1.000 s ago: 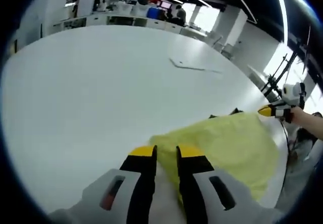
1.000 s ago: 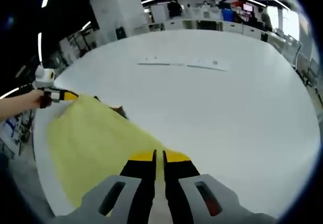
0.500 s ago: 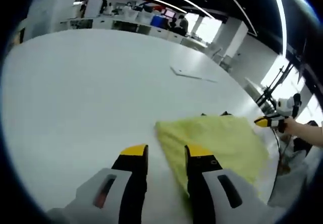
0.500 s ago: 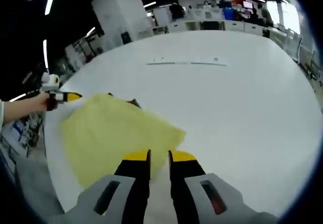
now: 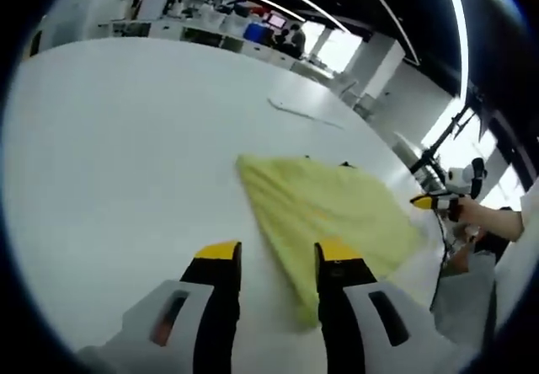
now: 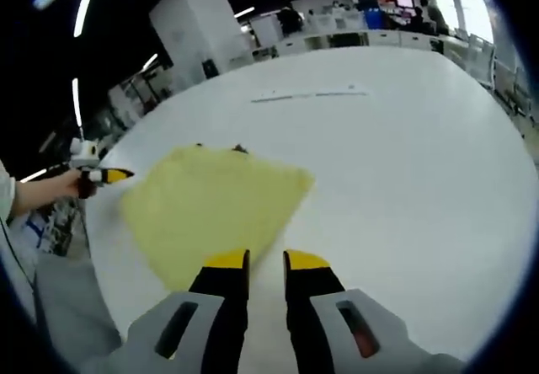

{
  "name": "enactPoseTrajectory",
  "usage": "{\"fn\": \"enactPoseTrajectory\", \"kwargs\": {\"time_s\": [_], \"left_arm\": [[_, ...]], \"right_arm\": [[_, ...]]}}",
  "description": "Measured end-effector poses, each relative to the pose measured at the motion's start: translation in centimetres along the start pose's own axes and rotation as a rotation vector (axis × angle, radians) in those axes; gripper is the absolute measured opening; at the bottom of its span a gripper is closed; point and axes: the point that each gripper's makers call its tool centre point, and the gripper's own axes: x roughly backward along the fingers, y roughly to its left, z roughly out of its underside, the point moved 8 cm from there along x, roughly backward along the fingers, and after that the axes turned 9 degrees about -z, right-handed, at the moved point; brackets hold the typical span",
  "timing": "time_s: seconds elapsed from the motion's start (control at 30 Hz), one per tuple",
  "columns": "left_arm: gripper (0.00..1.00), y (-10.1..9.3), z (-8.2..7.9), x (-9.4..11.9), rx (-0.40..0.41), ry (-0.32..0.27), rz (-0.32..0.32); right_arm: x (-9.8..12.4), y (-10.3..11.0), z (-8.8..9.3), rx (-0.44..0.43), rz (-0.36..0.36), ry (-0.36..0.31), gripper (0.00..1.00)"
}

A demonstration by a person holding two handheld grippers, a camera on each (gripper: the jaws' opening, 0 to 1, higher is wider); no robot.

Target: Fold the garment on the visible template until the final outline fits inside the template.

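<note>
A pale yellow garment (image 5: 328,210) lies flat, folded, on the white table (image 5: 109,138). My left gripper (image 5: 278,252) stands open just short of its near edge, with bare table between the jaws. In the right gripper view the garment (image 6: 215,205) spreads ahead and to the left of my right gripper (image 6: 265,262), which is open and holds nothing. A small dark bit (image 6: 240,148) peeks out at the garment's far edge. Each gripper appears in the other's view beside the cloth, held by a hand: the right gripper (image 5: 434,199) and the left gripper (image 6: 105,174).
A thin flat white sheet (image 5: 303,113) lies farther out on the table, also seen as the sheet (image 6: 312,94). The table edge (image 6: 93,248) runs close by the garment. Desks, screens and people stand at the back of the room (image 6: 370,20).
Both grippers were shut on the garment's corners a second ago. They have since opened, let it go and drawn back. The garment now rests flat on the table.
</note>
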Motion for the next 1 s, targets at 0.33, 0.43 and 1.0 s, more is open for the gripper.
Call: {"fn": "enactPoseTrajectory", "kwargs": {"time_s": [0.33,0.43,1.0], "left_arm": [[0.45,-2.1,1.4,4.1,-0.013,0.019,-0.011],[0.47,-2.5,2.0,5.3,-0.034,0.032,-0.01],[0.64,-5.9,4.5,11.0,-0.02,0.032,-0.007]], "right_arm": [[2.8,2.4,1.2,-0.012,-0.042,-0.02,0.27],[3.7,2.9,1.7,-0.008,-0.048,-0.013,0.3],[8.1,6.0,3.9,0.005,-0.068,0.002,0.5]]}}
